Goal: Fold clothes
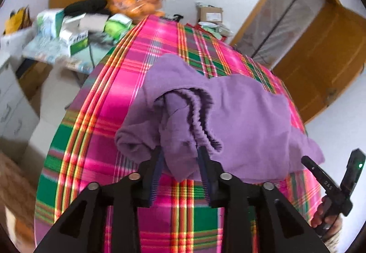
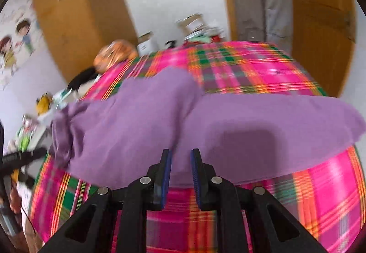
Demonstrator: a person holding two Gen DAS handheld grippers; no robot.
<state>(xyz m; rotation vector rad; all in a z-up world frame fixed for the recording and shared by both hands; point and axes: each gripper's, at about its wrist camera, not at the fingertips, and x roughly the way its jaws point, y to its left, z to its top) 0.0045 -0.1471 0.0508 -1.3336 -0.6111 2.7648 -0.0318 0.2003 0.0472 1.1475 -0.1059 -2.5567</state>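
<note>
Both views are smeared by blur, the right wrist view worst, so the boxes (image 1: 75,42) and the bag of oranges (image 1: 137,2) past the far edge are hard to make out and no box label reads. The purple garment (image 1: 240,120) lies bunched on the pink and green plaid cloth (image 1: 109,102) over the tabletop. My left gripper (image 1: 180,152) is clamped on a gathered fold at its ribbed hem. My right gripper (image 2: 180,157) sits at the garment's near edge with its jaws a little apart; fabric fills the gap, but I cannot tell whether they pinch it. In the left wrist view my right gripper's handle shows "DAS".
</note>
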